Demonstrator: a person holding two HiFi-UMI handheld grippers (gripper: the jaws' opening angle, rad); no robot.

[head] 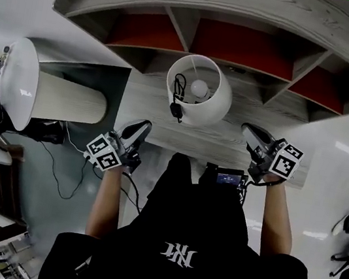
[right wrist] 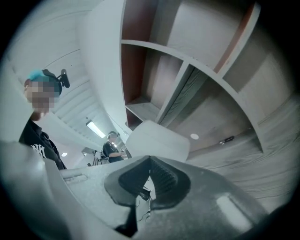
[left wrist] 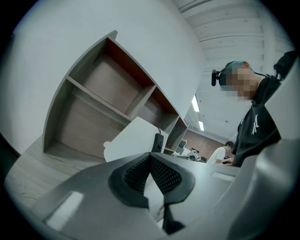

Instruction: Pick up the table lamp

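The table lamp [head: 199,90] stands on the wooden desk [head: 240,140], its white shade open toward me with the bulb and a black cord inside. Its shade shows as a white shape [left wrist: 133,140] past the left jaws and again as a white shape [right wrist: 157,143] past the right jaws. My left gripper [head: 140,128] is shut and empty, just left of and nearer than the lamp. My right gripper [head: 247,132] is shut and empty too, to the lamp's right. Neither touches the shade.
A shelf unit [head: 243,44] with red-backed compartments rises behind the lamp. A second, larger lamp [head: 33,92] lies at the left over a dark surface with cables. The person's black shirt [head: 182,249] fills the near middle.
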